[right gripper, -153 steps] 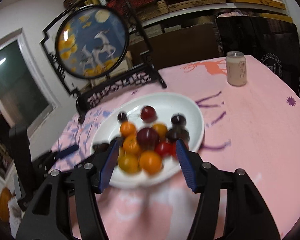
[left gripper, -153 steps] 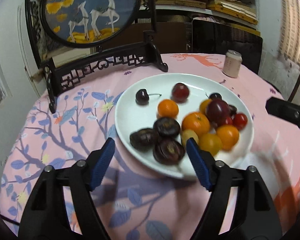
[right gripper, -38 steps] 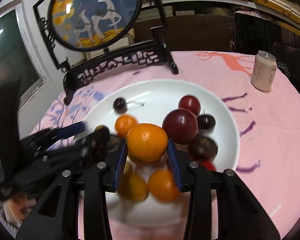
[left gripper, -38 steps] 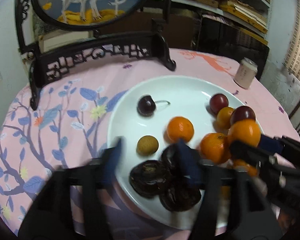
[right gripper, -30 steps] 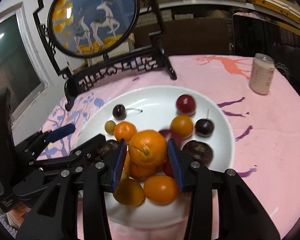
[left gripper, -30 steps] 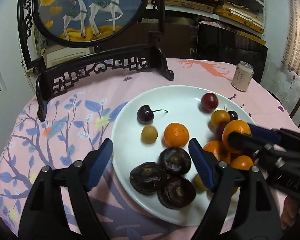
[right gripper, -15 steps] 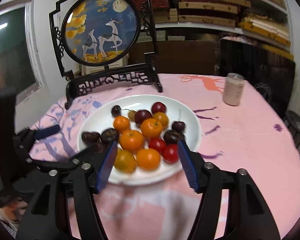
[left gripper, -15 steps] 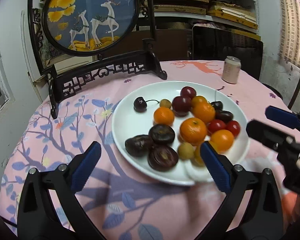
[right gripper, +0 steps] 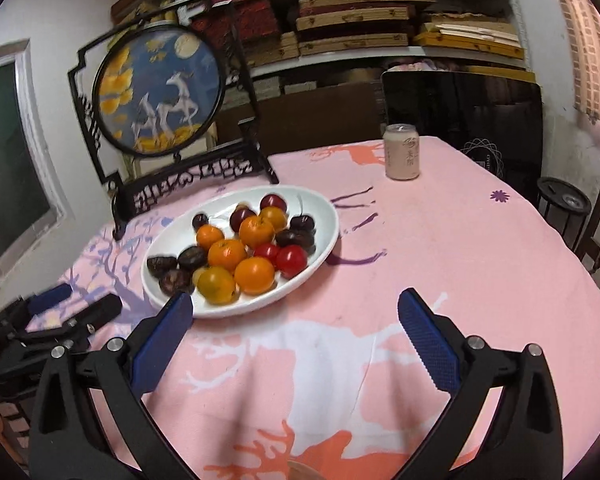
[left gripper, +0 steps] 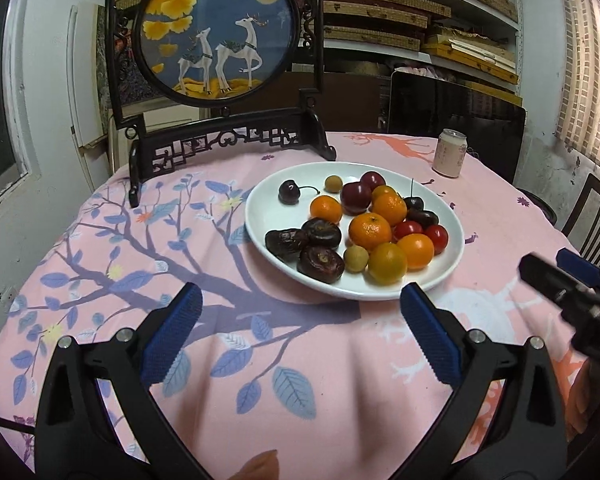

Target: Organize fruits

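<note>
A white plate [left gripper: 272,184] on the pink tablecloth holds the fruits: several oranges [left gripper: 369,231], dark plums [left gripper: 355,198], cherries [left gripper: 288,192], red tomatoes [left gripper: 437,238], brown passion fruits [left gripper: 320,263] and small longans [left gripper: 333,183]. The plate also shows in the right wrist view [right gripper: 324,208] with the oranges [right gripper: 227,255] grouped in its middle. My left gripper [left gripper: 300,330] is open and empty, held back in front of the plate. My right gripper [right gripper: 294,334] is open and empty, to the right of the plate; it shows at the right edge of the left wrist view [left gripper: 560,276].
A black carved stand with a round deer picture [left gripper: 216,32] stands behind the plate. A drink can [left gripper: 449,153] stands at the back right, also in the right wrist view [right gripper: 402,152]. A dark chair back [left gripper: 456,120] is beyond the table.
The right gripper let go of the orange on the plate and opened. Both grippers have pulled back away from the plate, open and empty.
</note>
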The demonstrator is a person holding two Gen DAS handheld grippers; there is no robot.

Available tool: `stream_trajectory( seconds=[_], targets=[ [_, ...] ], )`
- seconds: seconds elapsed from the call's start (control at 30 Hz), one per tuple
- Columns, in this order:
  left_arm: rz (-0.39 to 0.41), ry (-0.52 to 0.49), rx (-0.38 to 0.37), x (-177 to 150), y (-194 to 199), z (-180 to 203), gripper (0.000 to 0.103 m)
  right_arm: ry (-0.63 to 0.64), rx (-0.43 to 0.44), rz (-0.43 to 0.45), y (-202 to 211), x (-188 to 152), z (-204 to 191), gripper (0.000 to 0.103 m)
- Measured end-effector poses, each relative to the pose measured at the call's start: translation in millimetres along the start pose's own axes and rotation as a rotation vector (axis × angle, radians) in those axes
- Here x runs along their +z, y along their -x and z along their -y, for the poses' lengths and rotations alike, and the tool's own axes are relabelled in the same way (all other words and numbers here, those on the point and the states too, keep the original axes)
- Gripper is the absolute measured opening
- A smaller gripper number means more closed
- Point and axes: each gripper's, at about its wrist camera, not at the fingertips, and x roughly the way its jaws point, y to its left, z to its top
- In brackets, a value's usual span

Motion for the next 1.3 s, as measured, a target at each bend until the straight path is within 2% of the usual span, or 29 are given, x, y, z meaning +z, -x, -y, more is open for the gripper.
stream_trajectory(
  seconds=[0.23, 1.3],
  targets=[
    [-0.003, 0.02, -0.012, 0, 1, -5, 0.101, 0.093, -0.02, -0.032, -6, -7, -17, 0.102],
    [-0.009, -0.015, 0.011, -3, -2, -2, 0.101, 0.099, -0.006, -0.054, -8, -9, -19, 0.102]
  ],
)
